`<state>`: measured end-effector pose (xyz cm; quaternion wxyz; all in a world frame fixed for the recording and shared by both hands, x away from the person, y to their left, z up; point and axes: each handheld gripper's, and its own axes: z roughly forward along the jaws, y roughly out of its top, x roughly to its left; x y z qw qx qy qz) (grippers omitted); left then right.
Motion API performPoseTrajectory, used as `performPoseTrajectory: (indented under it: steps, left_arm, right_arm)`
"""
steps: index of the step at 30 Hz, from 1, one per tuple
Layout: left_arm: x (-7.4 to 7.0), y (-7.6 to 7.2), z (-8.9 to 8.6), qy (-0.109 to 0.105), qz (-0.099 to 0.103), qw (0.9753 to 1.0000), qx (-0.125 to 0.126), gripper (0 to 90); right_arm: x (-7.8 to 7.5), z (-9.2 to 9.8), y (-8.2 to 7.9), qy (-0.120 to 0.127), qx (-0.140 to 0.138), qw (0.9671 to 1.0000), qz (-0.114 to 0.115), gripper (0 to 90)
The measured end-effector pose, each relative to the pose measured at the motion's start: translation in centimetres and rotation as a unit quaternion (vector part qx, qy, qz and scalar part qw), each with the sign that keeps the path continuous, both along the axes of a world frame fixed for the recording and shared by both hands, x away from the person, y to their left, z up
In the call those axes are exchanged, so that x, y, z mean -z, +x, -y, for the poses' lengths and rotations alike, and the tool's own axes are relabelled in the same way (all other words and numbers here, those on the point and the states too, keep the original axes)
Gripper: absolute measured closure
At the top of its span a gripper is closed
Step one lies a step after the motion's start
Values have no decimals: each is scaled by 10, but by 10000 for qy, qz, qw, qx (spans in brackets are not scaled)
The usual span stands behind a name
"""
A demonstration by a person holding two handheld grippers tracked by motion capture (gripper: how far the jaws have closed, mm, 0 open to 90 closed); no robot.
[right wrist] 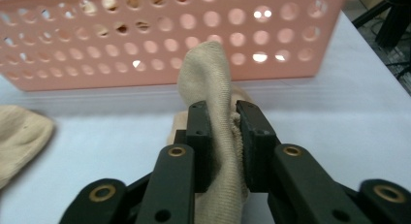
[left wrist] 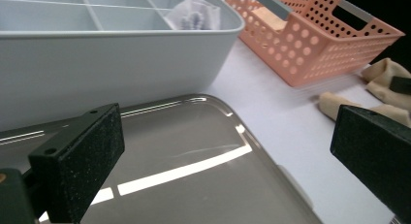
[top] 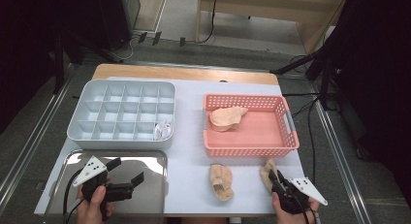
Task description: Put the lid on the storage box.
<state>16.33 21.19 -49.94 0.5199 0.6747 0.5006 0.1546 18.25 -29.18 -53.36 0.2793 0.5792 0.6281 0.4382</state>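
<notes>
We are observing the right tongs (right wrist: pixel 223 132) pinching a beige sock (right wrist: pixel 213 88) near the table's (top: pixel 189 151) front right corner, just in front of the pink basket (top: pixel 249 147). The left tongs (top: pixel 127 173) are hovering spread over the metal tray (top: pixel 145 158) at the front left corner. A second beige sock (top: pixel 221 181) is lying between the tray and the held sock.

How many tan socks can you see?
3. One sock lies in the pink basket, one lies on the table before it, and one is pinched by the right gripper. More may hide under these.
</notes>
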Motion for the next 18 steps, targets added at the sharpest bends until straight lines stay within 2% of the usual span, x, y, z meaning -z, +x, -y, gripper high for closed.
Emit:
performPoseTrajectory:
  steps: [2, 3, 4, 7, 11, 14, 16, 18]
  left_arm:
    - [0, 1, 10, 15, -34, 9999, 99, 0]
    - [0, 1, 14, 6, -46, 9999, 132, 0]
    - [-1, 2, 20, 11, -47, 9998, 186, 0]
    - [-3, 4, 35, 42, -57, 9994, 345, 0]
    - [-4, 6, 54, 59, -46, 9986, 528, 0]
    - [-2, 6, 66, 119, -54, 9974, 707, 0]
    - [-1, 4, 72, 153, -76, 9966, 805, 0]
    - [1, 2, 75, 185, -102, 9958, 886, 0]
  right_arm:
    - [-3, 1, 0, 66, 53, 10000, 35, 549]
    - [-7, -1, -2, 157, 87, 9998, 126, 477]
    - [-11, -3, -5, 234, 95, 9995, 177, 450]
    - [-24, -14, -16, 291, -15, 9982, 531, 445]
    - [-33, -38, -27, 243, -267, 9966, 745, 478]
    - [-28, -59, -29, 301, -793, 9945, 622, 524]
    - [-20, -72, -28, 397, -1212, 9911, 381, 530]
    - [-14, -82, -28, 542, -1561, 9860, 210, 533]
